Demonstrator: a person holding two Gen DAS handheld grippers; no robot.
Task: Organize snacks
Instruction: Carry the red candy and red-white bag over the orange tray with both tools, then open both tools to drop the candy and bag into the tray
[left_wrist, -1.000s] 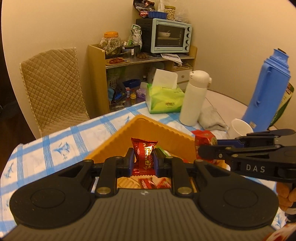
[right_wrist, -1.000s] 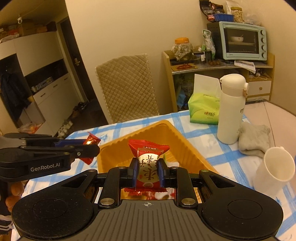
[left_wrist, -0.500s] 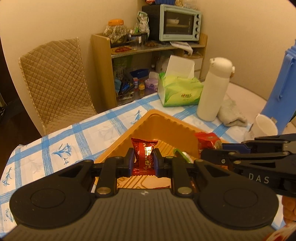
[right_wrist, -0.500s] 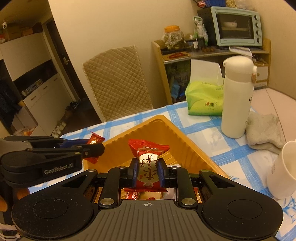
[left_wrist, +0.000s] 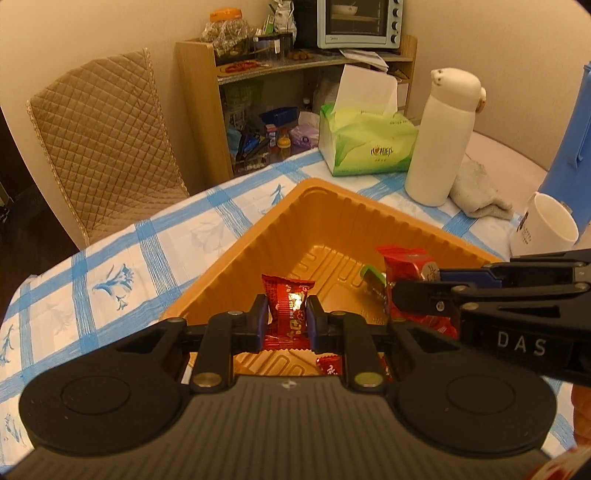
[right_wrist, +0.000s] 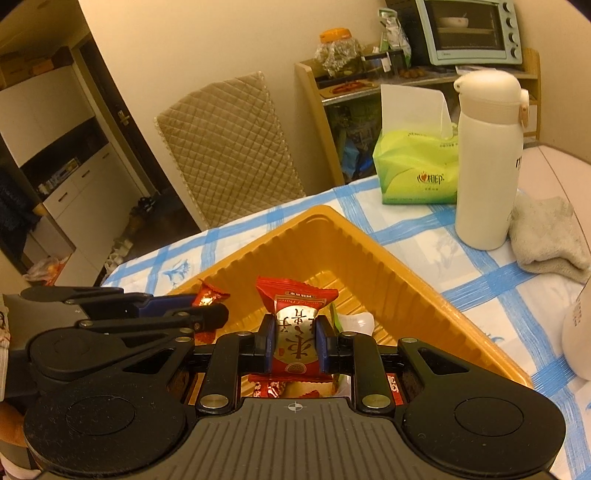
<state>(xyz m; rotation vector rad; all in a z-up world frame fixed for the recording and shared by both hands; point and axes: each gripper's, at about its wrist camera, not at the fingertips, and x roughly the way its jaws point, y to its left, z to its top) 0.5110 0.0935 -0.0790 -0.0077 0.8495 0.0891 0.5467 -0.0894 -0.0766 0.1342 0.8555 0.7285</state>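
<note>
We look steeply down from both wrists, close over the orange tray (left_wrist: 236, 254) (right_wrist: 373, 254) just ahead of our fingers, both views sharing it, the white bottle (left_wrist: 439, 136) (right_wrist: 487, 155) beyond and each other's gripper alongside.

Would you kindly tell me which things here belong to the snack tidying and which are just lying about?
Job: tray, left snack, right snack, snacks in tray.
Lying about: tissues, flask, cloth, mug, chair.

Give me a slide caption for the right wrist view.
Right gripper clamps a red snack packet above the orange tray; left gripper holds another alongside.
</note>
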